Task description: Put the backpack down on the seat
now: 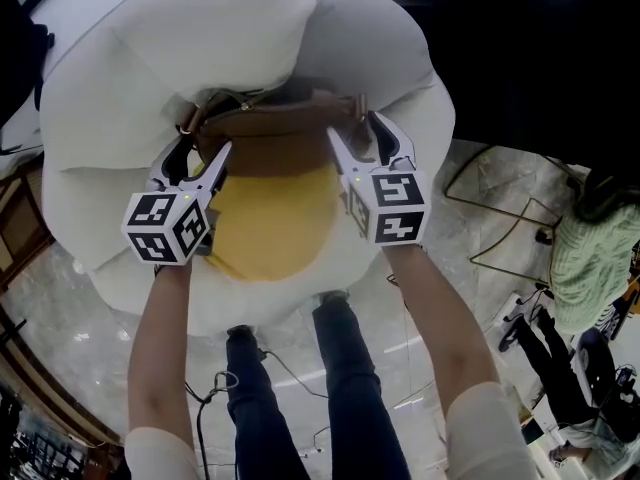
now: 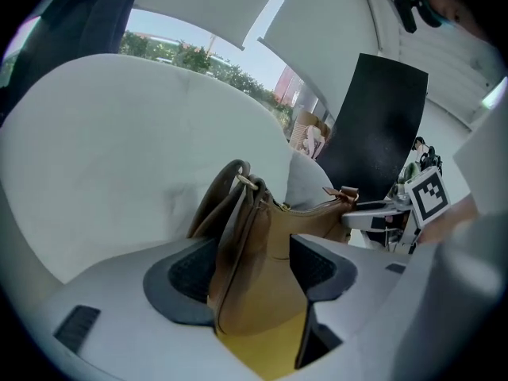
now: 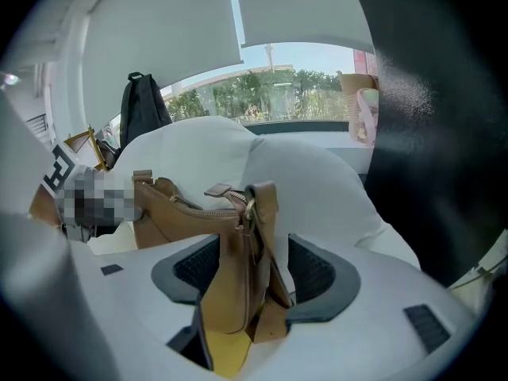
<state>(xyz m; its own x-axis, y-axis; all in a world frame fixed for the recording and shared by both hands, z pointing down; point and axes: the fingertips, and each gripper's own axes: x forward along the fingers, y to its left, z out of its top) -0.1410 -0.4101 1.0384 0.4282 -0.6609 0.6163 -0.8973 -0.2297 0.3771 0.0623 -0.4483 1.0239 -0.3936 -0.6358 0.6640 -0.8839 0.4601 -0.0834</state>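
Observation:
The tan leather backpack stands upright on the yellow seat cushion of a white petal-shaped chair, leaning toward the backrest. My left gripper is at its left end and my right gripper at its right end. In the left gripper view the backpack sits between the jaws of the left gripper, which stand wide and do not press on it. In the right gripper view the strap end of the backpack likewise lies between the spread jaws of the right gripper.
My legs stand on a marble floor in front of the chair, with a cable beside them. A wire frame and a person in a green top are to the right. A black panel stands behind the chair.

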